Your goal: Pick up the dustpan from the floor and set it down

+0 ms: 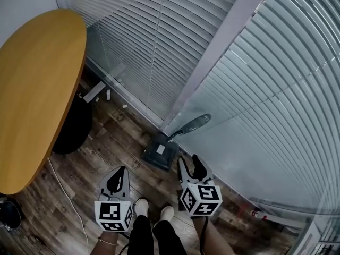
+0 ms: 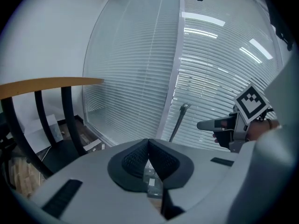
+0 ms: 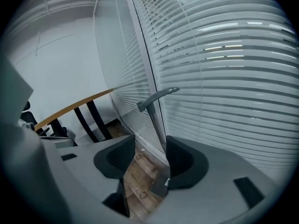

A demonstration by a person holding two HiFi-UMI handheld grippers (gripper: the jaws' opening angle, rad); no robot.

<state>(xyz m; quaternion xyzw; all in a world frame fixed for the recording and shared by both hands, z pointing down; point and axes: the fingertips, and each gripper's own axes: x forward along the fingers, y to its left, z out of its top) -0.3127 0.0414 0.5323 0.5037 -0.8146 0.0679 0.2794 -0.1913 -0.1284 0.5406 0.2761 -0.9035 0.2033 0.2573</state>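
Wood floor [image 1: 111,137] by the blinds [image 1: 133,47]: dustpan [image 1: 161,152] not yet lifted, at ten o'clock of the spread, empty right claw [image 1: 189,162]; left claw [image 1: 118,180] pressed together.

Our left gripper [image 2: 149,146], jaws together, facing the window

We see the two dark pads pressed flat against each other with nothing between them. Past them the dustpan [image 2: 177,125] stands with its long handle upright against the window frame [image 2: 174,69], and a grey bit of its pan shows just under the pads. Closed blinds [image 2: 131,73] fill the glass on both sides. At right a hand [image 2: 260,129] holds the right gripper [image 2: 205,124] side-on. At left is the table [image 2: 51,85], with its orange edge and black legs.
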